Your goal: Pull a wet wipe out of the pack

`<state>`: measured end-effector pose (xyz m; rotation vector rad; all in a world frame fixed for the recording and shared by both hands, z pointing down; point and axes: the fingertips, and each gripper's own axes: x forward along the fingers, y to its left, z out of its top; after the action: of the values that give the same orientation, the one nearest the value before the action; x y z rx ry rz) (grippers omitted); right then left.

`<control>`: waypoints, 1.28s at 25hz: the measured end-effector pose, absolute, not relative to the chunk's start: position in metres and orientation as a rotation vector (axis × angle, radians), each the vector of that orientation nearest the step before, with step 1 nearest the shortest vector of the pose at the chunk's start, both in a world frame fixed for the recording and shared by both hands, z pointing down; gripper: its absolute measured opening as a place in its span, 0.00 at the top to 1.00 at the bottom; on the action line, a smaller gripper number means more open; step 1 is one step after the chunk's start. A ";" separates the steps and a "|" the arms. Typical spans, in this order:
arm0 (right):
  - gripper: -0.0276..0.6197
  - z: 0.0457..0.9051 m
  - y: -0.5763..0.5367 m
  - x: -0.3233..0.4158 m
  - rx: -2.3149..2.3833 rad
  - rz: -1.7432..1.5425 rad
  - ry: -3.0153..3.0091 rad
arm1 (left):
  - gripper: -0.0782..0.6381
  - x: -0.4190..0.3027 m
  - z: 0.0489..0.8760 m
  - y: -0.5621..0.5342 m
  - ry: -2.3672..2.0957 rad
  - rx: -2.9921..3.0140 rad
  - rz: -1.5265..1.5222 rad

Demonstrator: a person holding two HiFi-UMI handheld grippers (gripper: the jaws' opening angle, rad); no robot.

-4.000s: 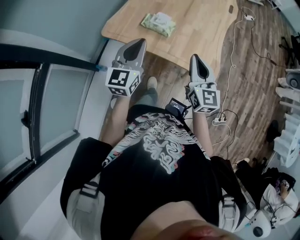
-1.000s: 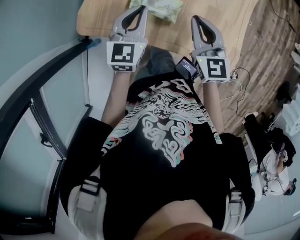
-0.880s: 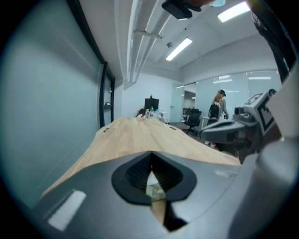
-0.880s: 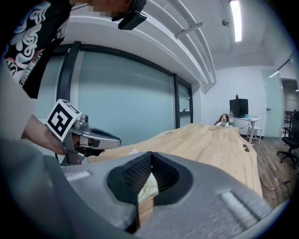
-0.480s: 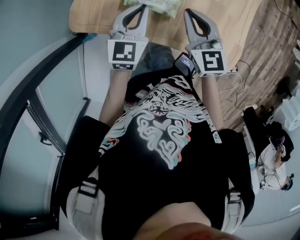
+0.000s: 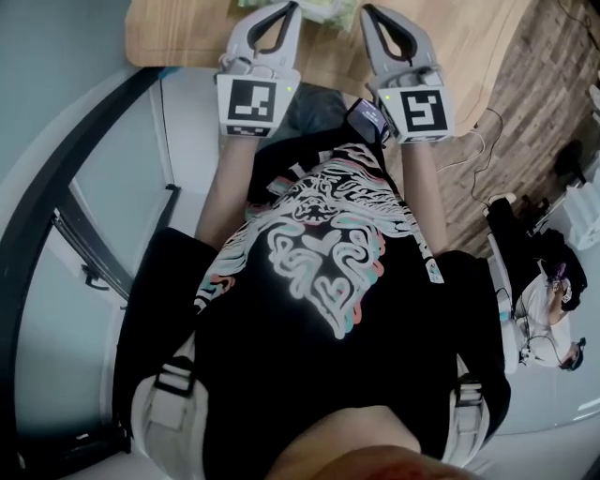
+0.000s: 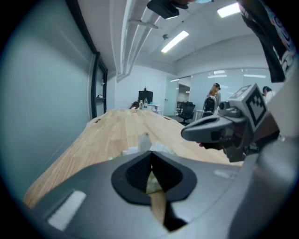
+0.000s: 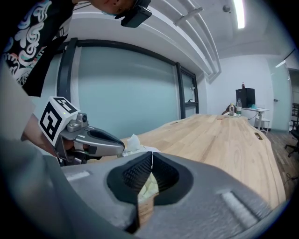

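jaws together, left tool (image 6: 290, 7) beside right tool (image 6: 367, 8), near wipe pack (image 6: 328, 11)

The worktop (image 6: 178, 33) is long and made of pale wood. In the head view it fills the top of the frame. In both gripper views it runs far back into the room. A soft green and white pack (image 6: 330, 11) lies flat on it near the close edge. A white wipe (image 7: 145, 138) pokes up from its top. Far down the wood there is a small slot (image 8: 255, 135). The floor (image 6: 534, 94) at the upper right is dark planks.
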<state>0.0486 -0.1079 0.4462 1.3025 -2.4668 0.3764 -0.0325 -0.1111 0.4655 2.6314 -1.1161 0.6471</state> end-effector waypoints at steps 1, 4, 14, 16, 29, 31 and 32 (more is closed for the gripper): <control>0.95 0.448 -0.109 0.047 1.296 0.380 -2.471 | 0.91 -0.031 0.467 -0.111 -1.106 2.635 0.651; 0.95 0.451 -0.113 0.040 1.276 0.393 -2.490 | 0.91 -0.028 0.472 -0.113 -1.087 2.642 0.648; 0.86 0.465 -0.123 0.025 1.209 0.442 -2.488 | 0.91 -0.021 0.475 -0.121 -1.047 2.651 0.634; 0.85 0.468 -0.125 0.023 1.199 0.454 -2.491 | 0.91 -0.022 0.474 -0.125 -1.056 2.648 0.628; 0.84 0.472 -0.135 0.020 1.142 0.493 -2.524 | 0.91 -0.025 0.475 -0.134 -1.107 2.602 0.631; 0.84 0.472 -0.136 0.019 1.122 0.495 -2.528 | 0.91 -0.026 0.476 -0.135 -1.115 2.596 0.638; 0.84 0.473 -0.136 0.017 1.114 0.495 -2.530 | 0.91 -0.026 0.476 -0.135 -1.119 2.595 0.641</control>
<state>0.0174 -0.1364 0.4729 1.1143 -2.5301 0.4949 -0.0261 -0.1353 0.4764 2.5949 -1.1192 0.6409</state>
